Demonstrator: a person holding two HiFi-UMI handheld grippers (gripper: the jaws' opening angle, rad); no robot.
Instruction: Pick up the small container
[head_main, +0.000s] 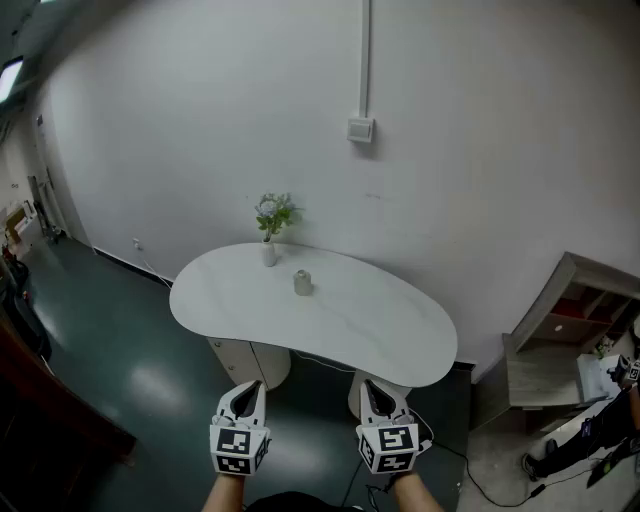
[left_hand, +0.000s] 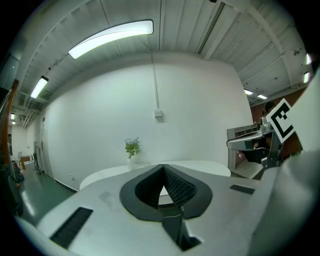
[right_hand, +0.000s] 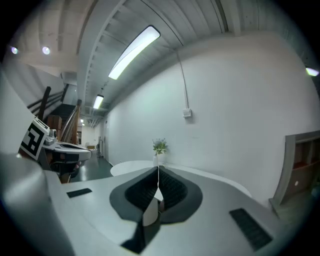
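White left gripper (head_main: 249, 388), white right gripper (head_main: 372, 388), black ribbed pads (left_hand: 178, 188), black-and-white square marker cubes (head_main: 238, 449)

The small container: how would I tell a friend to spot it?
Look at the white bean-shaped table by the white wall. Two things stand on it: a vase with a green plant near the wall, and the small container just in front. It is the squat greyish one with no plant.

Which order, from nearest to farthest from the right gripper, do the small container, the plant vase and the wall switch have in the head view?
1. Small container, ahead of the right gripper, slightly left.
2. Plant vase, farther back and more to the left.
3. Wall switch, high up, behind both.
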